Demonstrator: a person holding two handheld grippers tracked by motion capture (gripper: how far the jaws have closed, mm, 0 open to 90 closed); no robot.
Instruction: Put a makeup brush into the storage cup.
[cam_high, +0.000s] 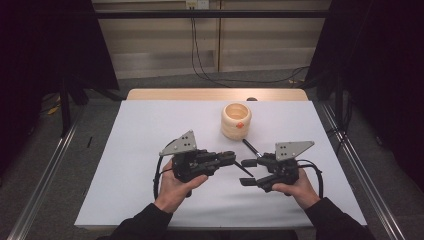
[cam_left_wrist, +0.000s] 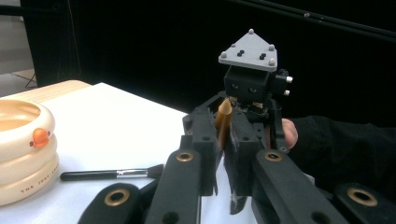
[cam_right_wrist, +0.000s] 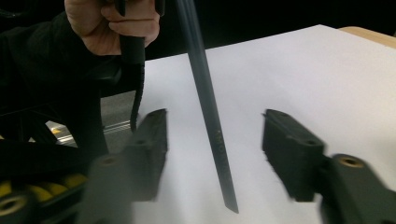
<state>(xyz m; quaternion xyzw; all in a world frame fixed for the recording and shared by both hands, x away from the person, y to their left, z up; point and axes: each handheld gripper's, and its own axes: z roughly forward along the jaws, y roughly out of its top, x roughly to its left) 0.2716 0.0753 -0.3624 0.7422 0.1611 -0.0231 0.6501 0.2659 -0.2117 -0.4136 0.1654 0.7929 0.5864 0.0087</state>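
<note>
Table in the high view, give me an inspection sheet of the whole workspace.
Surface: white sheet over a wooden table, flat.
Job's things: thin dark stick with a brownish tip; black brush lying flat; cream ringed cup upright, orange duck on its side.
Clutter: nothing seen.
Grippers: left gripper jaws shut on the stick; right gripper jaws open either side of it, not touching.
Cables: gripper cable loops beside the left hand; floor cables behind the table.
Surroundings: dark curtains, metal rails.

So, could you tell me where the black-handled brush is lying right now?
In the high view the brush lies flat on the white sheet, right of centre, between the cream ringed pot and the right gripper.
</note>
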